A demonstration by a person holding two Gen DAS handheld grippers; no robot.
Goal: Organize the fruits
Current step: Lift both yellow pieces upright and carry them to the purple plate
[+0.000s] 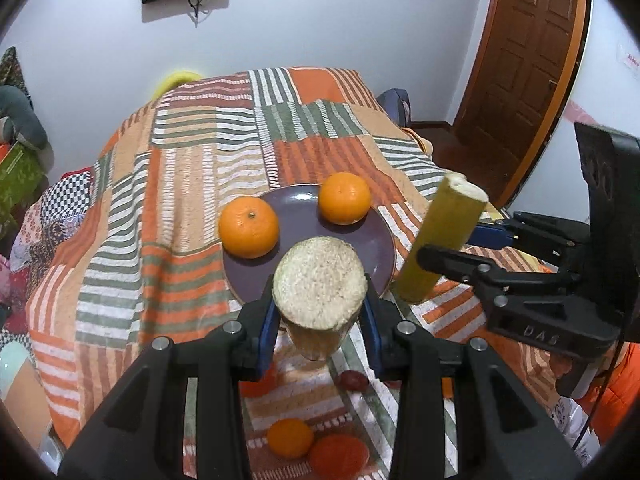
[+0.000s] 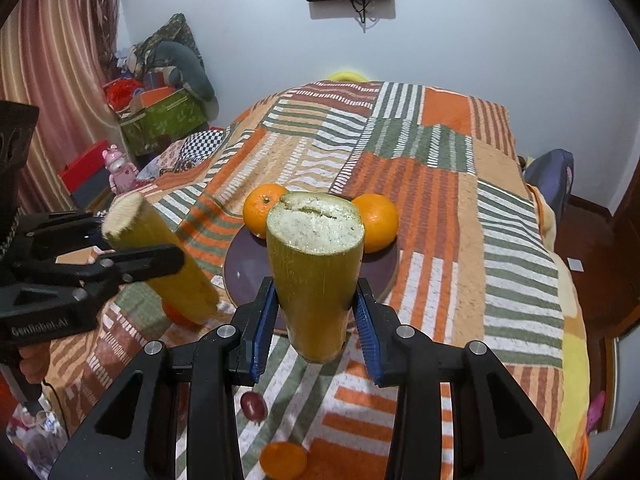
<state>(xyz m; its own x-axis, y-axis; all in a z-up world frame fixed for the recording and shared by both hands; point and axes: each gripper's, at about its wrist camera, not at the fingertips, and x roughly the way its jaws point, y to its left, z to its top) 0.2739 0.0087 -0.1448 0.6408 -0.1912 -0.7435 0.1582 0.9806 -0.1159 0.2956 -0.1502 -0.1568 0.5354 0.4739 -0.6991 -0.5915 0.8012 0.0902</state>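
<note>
My left gripper (image 1: 319,334) is shut on a sugarcane piece (image 1: 320,284), held upright just before the purple plate (image 1: 372,248). Two oranges (image 1: 249,227) (image 1: 345,198) sit on the plate's far side. My right gripper (image 2: 316,322) is shut on a second sugarcane piece (image 2: 316,264), also above the plate's (image 2: 256,276) near edge. Each gripper shows in the other's view: the right one (image 1: 452,252) with its cane (image 1: 440,240), the left one (image 2: 132,260) with its cane (image 2: 160,256). The oranges (image 2: 262,209) (image 2: 378,222) show behind.
The plate lies on a striped patchwork blanket (image 1: 192,184) over a bed. Loose on the blanket near me are a small orange (image 1: 290,438), a red-orange fruit (image 1: 339,456) and a dark red fruit (image 1: 352,380). A door (image 1: 520,60) stands at the right, clutter (image 2: 160,116) at the left.
</note>
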